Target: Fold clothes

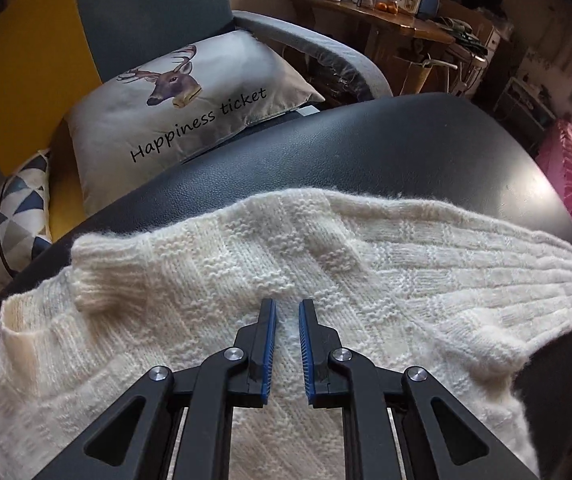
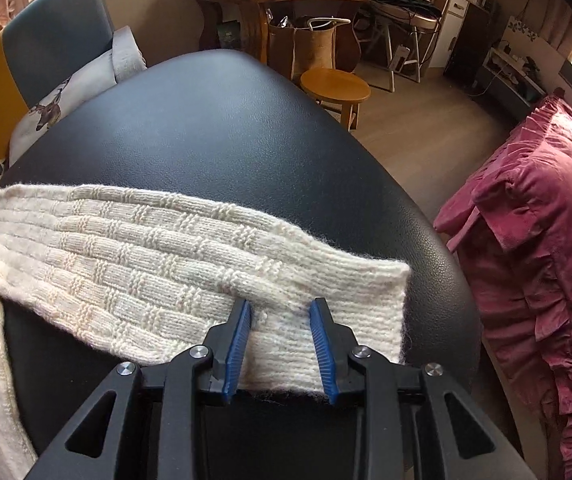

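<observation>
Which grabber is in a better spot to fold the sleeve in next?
Probably the right gripper: its open jaws sit at the sleeve cuff. The left gripper hovers over the sweater's body.

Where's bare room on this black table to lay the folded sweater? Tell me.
Free: the black table beyond the sweater sleeve, out to its far rounded edge, and a strip past the cuff toward the pink bedding. Crowded: the near left, under the sweater body.
</observation>
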A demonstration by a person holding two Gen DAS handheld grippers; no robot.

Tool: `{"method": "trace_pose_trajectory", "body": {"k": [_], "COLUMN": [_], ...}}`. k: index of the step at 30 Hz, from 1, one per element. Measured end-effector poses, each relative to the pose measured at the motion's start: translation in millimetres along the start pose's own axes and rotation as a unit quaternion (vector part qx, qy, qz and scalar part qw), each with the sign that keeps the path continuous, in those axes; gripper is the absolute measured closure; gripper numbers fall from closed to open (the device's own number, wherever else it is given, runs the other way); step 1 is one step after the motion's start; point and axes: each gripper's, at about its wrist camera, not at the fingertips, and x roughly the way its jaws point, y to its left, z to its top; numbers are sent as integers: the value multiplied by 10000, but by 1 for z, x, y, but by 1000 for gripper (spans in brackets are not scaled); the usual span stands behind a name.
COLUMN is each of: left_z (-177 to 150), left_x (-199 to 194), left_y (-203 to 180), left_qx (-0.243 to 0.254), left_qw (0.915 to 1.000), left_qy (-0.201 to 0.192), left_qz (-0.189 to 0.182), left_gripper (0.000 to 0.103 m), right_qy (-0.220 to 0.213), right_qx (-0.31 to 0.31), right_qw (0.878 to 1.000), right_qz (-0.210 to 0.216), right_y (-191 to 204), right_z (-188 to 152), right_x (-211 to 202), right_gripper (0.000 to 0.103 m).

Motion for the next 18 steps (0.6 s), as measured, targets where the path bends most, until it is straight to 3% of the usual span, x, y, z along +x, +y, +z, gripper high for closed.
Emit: {"method": "trace_pose_trajectory", "body": {"k": [3,9,12,15,18], "left_z": [-9,-41,-63,-79,-91], "left_x": [-14,-38,-43,-35,-27], "left_y": [-16,-62,-85,-100,-104], "left_qx": [261,790,1040,1251,1371], "left_qw": [9994,9935,9891,9854,9825], "left_qy": [-128,-227,-156,67,171], "left_qz": [-174,-791,-1031,-1153,-1248], "left_gripper": [91,91,91,91,91], "right_qy": [-287,-152,29,331,286], "right_qx": [-179,-960,-1263,-1373,-1398], "right_qw": [9983,9872,9842,9856,9877], "right_qz": [477,1269,1245,924,642], "right_y": [17,97,128,140,144], "right_z": [3,23,35,44,49], "right_x": [-21,-14,7,37,46], "right_gripper": [73,73,73,73,73]}}
